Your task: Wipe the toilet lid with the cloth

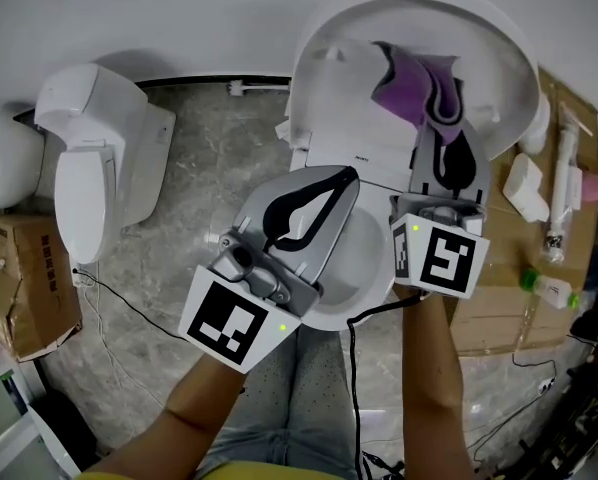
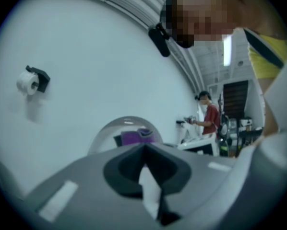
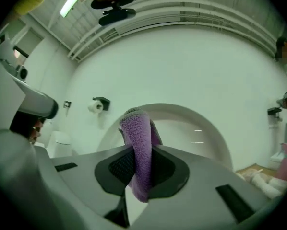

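Observation:
The white toilet lid [image 1: 329, 78] stands raised against the wall, its inner face toward me. A purple cloth [image 1: 411, 86] is pressed on that face at upper right, and my right gripper [image 1: 441, 120] is shut on it. In the right gripper view the cloth [image 3: 138, 152] hangs folded between the jaws, with the lid [image 3: 201, 123] arching behind. My left gripper [image 1: 351, 178] is shut and empty, hovering over the toilet bowl [image 1: 364, 288] below the lid. From the left gripper view the lid [image 2: 110, 128] and the cloth [image 2: 136, 138] show ahead.
A second white toilet [image 1: 99, 158] stands to the left on the stone floor. A cardboard box [image 1: 24, 278] sits at far left. Flattened cardboard [image 1: 519, 298] with bottles and parts lies to the right. A toilet-paper holder [image 3: 99, 104] hangs on the wall. A person [image 2: 210, 116] stands in the background.

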Demonstrator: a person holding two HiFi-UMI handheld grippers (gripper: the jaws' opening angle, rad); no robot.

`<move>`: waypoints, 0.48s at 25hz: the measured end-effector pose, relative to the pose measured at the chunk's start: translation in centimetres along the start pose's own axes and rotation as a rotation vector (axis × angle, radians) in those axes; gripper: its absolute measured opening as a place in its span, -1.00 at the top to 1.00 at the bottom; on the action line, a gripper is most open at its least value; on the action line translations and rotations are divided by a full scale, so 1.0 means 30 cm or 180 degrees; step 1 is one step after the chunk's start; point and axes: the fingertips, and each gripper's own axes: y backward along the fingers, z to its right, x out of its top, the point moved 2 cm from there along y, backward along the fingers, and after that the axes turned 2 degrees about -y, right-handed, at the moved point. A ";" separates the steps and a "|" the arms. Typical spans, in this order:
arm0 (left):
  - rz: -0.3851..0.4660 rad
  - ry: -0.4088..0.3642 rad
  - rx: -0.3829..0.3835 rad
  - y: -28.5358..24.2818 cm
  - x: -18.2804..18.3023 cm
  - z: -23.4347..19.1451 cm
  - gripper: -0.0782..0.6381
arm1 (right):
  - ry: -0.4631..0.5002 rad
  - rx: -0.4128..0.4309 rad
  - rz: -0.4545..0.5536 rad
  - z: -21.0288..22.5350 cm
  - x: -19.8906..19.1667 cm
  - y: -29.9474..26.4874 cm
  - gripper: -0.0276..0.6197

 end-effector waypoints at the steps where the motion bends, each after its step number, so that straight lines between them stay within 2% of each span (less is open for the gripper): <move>1: -0.0002 0.0000 -0.0005 0.004 0.000 0.004 0.78 | -0.0033 0.0184 0.0018 -0.055 -0.004 0.003 0.79; 4: -0.0001 -0.0008 0.0006 0.017 0.006 0.006 0.78 | -0.0118 0.0664 0.0026 -0.190 -0.029 -0.007 0.79; 6: 0.0002 -0.0015 0.0039 0.022 0.011 -0.003 0.78 | -0.0212 0.0871 -0.0013 -0.247 -0.058 -0.035 0.79; 9: -0.0015 -0.0048 0.0084 0.014 0.015 -0.021 0.78 | -0.0325 0.1011 -0.0114 -0.285 -0.105 -0.094 0.79; 12: -0.0111 -0.0089 0.0127 -0.007 0.009 -0.045 0.79 | -0.0286 0.1056 -0.0150 -0.307 -0.133 -0.152 0.79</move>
